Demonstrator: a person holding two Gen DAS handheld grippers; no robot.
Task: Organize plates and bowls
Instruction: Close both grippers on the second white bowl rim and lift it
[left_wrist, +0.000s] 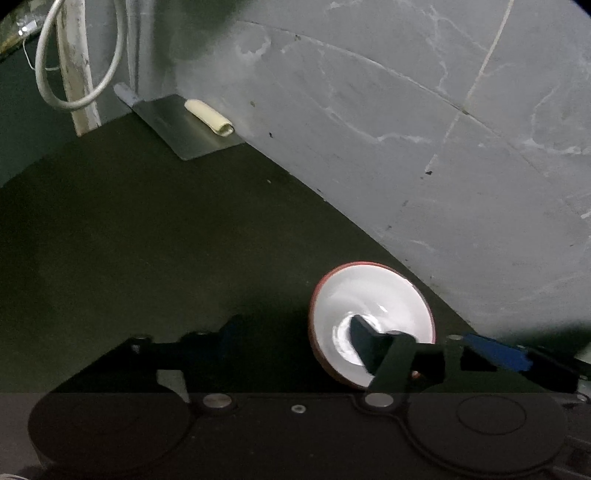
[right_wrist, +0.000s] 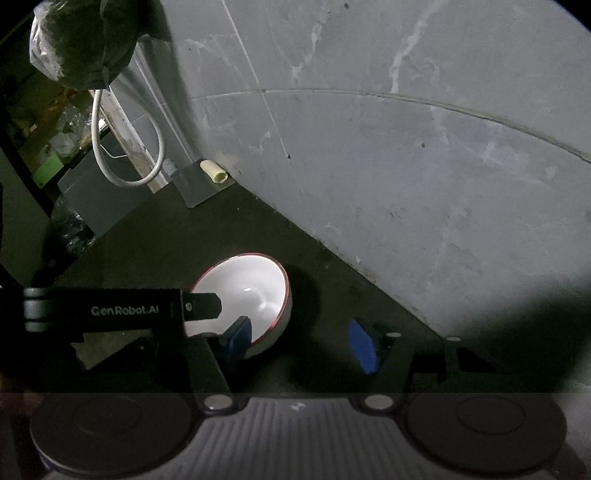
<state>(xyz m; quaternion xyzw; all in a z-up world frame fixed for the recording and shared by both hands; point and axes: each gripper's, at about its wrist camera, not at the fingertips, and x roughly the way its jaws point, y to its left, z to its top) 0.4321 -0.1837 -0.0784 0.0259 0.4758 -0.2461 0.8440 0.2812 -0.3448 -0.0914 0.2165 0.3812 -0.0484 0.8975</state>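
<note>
bowl (right_wrist: 255, 291), white inside with a red rim, upright on the dark worktop (right_wrist: 147, 236), close to the grey marbled wall (right_wrist: 369, 166). left hand-held gripper (left_wrist: 295, 338) partly open across the bowl's rim: one finger (left_wrist: 364, 341) down inside the bowl, the other outside and clear of it, nothing clamped. right hand-held gripper (right_wrist: 301, 343) partly open too, one blue pad (right_wrist: 236, 338) at the bowl's near rim, contact unclear, the other pad apart from the bowl. farther back, a cream tube (right_wrist: 216, 173) on a metal sheet (right_wrist: 195, 192) against the wall.

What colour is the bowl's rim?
Red, around a white inside; the bowl shows it best in the left wrist view.
</note>
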